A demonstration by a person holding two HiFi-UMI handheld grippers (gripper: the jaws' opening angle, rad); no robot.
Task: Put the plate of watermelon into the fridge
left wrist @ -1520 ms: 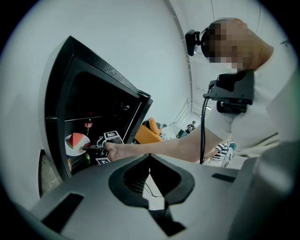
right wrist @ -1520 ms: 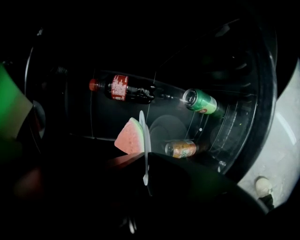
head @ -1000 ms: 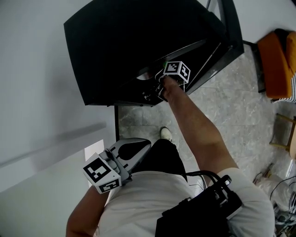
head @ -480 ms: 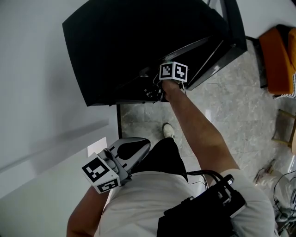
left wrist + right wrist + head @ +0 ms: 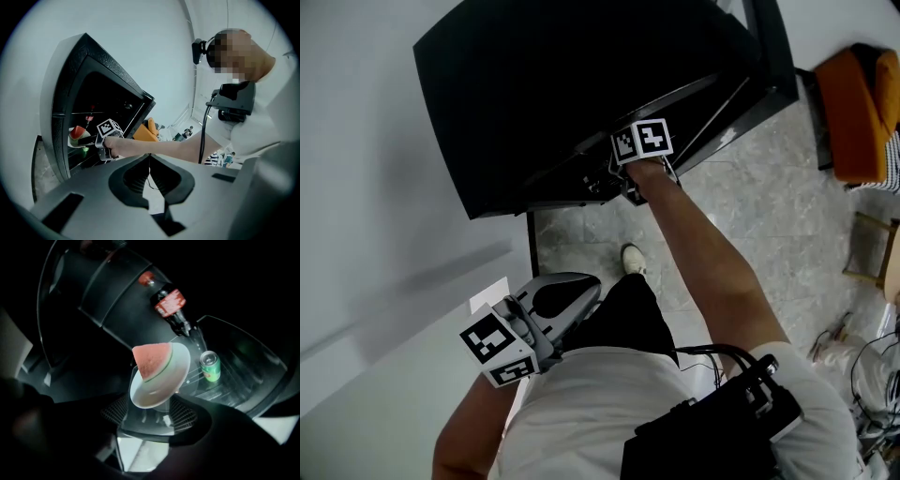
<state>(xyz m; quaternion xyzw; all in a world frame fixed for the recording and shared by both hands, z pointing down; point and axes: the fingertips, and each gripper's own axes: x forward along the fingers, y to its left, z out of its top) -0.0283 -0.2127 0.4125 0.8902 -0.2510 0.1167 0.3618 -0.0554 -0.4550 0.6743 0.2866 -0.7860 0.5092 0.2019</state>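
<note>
A white plate [image 5: 161,380] carrying a red watermelon wedge [image 5: 152,359] rests on a glass shelf [image 5: 140,420] inside the dark fridge [image 5: 581,94]. My right gripper [image 5: 152,417] reaches into the fridge with its jaws opening. The plate's near rim lies between the ribbed pads [image 5: 116,414], which stand clear of it. The left gripper view shows the plate [image 5: 75,137] just beyond the right gripper [image 5: 91,140]. My left gripper [image 5: 574,298] hangs by the person's waist, shut on nothing.
A cola bottle [image 5: 169,303] lies at the back of the fridge, and a green can [image 5: 210,366] stands to the plate's right. The fridge door [image 5: 769,56] is swung open. An orange chair [image 5: 858,112] stands on the stone floor [image 5: 750,216]. A white wall [image 5: 366,234] runs along the left.
At the fridge opening, the right gripper's marker cube has turned and shifted slightly left. The left gripper has stayed by the waist.
</note>
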